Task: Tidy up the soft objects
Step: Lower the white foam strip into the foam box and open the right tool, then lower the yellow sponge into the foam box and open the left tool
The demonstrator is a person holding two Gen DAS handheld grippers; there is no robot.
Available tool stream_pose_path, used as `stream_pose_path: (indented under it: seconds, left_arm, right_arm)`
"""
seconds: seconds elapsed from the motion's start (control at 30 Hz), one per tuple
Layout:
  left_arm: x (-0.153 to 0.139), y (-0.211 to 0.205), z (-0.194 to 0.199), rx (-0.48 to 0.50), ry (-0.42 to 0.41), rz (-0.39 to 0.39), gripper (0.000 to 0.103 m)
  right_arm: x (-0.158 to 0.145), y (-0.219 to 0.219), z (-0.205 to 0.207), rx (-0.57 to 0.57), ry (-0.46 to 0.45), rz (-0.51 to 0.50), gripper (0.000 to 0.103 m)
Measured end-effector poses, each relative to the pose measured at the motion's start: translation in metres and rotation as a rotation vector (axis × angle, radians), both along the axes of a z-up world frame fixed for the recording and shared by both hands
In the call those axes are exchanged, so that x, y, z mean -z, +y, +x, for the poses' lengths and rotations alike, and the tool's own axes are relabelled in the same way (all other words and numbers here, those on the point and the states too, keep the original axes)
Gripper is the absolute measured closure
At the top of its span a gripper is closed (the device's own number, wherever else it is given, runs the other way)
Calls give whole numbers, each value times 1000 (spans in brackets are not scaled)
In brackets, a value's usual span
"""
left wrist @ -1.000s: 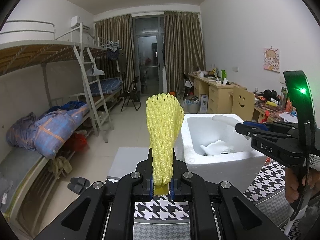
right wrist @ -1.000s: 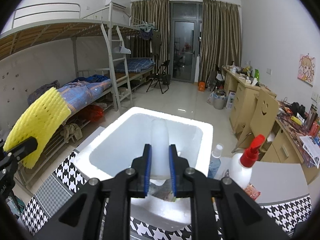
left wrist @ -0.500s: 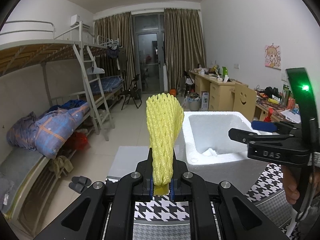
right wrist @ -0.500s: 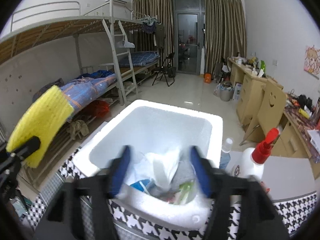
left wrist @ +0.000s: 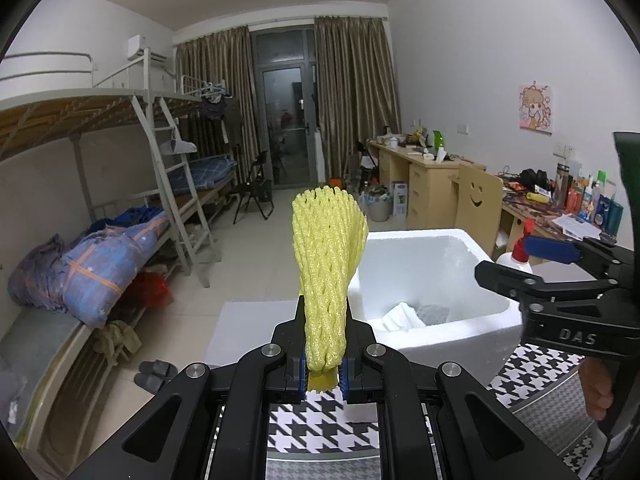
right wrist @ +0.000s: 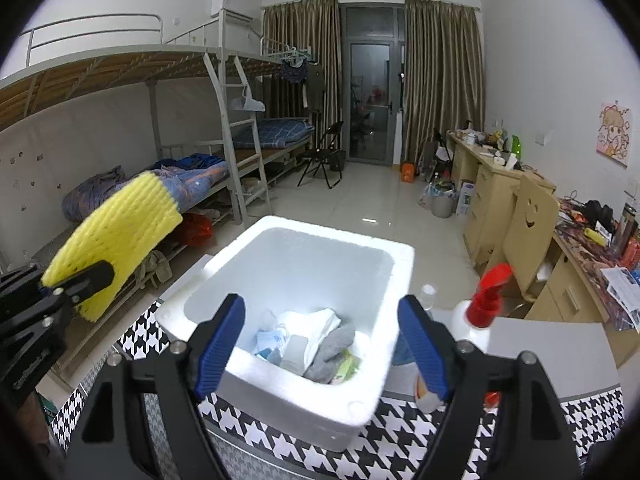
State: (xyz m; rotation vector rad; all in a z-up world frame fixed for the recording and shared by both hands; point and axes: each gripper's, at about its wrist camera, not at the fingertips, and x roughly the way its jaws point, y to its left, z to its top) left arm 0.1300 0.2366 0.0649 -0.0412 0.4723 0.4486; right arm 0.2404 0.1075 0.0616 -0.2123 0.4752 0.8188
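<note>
My left gripper (left wrist: 324,376) is shut on a yellow foam net sleeve (left wrist: 326,272) that stands upright, left of a white foam box (left wrist: 436,272). The sleeve also shows in the right wrist view (right wrist: 120,236), at the left. My right gripper (right wrist: 320,344) is open and empty, just in front of and above the box's near wall (right wrist: 304,400). In the box lie several soft items: white foam pieces (right wrist: 316,320), a grey cloth (right wrist: 334,346) and a pale blue item (right wrist: 268,340).
The box stands on a houndstooth cloth (right wrist: 400,420). A white spray bottle with a red trigger (right wrist: 480,312) and a small clear bottle (right wrist: 427,296) stand right of the box. A bunk bed (right wrist: 160,160) is at the left, desks (right wrist: 500,184) at the right.
My right gripper opened and let go of the white foam piece, which now lies in the box; it then drew back a little. The left gripper still holds the yellow sleeve.
</note>
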Motion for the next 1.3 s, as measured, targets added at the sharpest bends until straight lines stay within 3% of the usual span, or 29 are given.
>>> stream_pose_path:
  seconds: [0.17, 1.3]
  left_arm:
    - [-1, 1, 7, 3, 5, -2, 91]
    - [-1, -21, 57, 97, 44, -7, 91]
  right_arm:
    - [-2, -11, 2, 41, -10, 10, 8]
    - [-2, -72, -3, 146, -15, 41, 8]
